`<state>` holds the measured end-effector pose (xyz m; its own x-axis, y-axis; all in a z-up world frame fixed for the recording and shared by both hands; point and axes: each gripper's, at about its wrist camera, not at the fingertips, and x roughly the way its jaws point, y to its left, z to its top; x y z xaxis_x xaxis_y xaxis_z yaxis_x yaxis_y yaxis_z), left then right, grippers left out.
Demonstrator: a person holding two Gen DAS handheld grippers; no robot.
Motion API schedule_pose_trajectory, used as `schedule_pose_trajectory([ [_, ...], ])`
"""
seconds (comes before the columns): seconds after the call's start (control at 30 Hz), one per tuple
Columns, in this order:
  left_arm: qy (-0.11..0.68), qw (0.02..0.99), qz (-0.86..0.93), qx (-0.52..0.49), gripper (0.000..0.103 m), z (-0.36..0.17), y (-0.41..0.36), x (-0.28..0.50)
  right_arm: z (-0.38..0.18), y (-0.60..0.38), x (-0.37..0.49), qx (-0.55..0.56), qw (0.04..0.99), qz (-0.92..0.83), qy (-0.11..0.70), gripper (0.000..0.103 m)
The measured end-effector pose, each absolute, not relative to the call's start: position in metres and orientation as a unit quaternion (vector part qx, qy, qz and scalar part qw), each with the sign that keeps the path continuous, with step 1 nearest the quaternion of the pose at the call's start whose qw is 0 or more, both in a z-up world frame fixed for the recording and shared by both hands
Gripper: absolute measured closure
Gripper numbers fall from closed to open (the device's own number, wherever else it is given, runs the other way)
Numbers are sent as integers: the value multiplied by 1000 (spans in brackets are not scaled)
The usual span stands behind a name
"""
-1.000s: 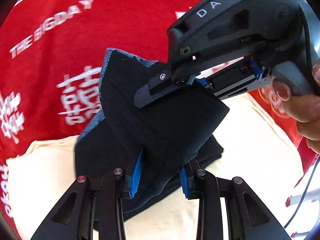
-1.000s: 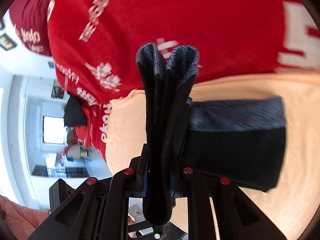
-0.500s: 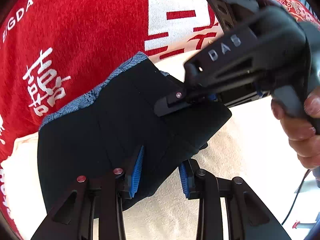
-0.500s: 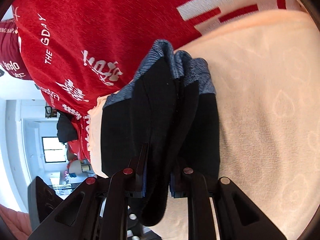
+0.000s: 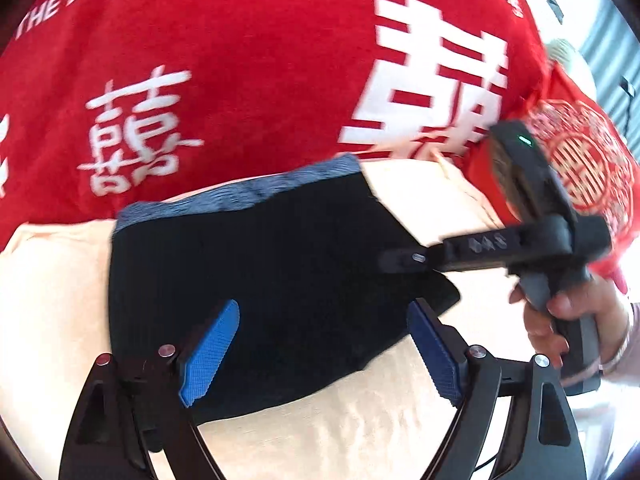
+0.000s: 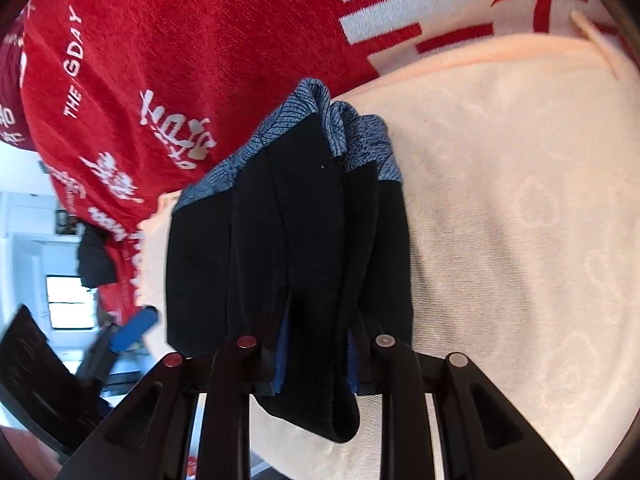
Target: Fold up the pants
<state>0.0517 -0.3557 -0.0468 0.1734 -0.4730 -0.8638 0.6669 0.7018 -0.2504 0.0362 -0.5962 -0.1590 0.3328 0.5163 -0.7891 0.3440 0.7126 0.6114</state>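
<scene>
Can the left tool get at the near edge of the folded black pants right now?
Probably yes: the left tool is open, its blue pads either side of the folded black pants, with nothing between; the right tool grips the far corner.

R tongs (image 6: 316,356) clamped on folded black pants (image 6: 288,248), peach towel (image 6: 520,220) beneath.

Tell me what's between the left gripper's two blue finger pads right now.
Only the folded black pants with the blue patterned waistband, lying on the peach towel. The left gripper stands open around them, unclamped, as the left wrist view shows.
</scene>
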Motion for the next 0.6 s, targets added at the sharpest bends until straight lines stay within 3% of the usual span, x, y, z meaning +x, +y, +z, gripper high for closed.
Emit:
schedule_pose_trajectory([
  [0.07,529,765,-358,85,16,-47,-346,57,-152,-589,33,344,736,38,582,66],
  [0.13,534,770,-338,86,16,-50,-335,65,-151,-587,29,307,742,6,596,43],
  [0.33,538,773,-299,153,16,-66,-309,86,-145,-585,6,291,737,-50,608,33],
  [0.5,573,770,-251,124,16,-78,-284,112,-133,-579,-6,258,748,-85,606,33],
  [0.57,595,764,-225,109,16,-88,-277,120,-123,-573,-7,232,764,-89,595,44],
  [0.6,602,761,-214,112,16,-95,-275,122,-118,-568,-7,224,770,-86,592,62],
])
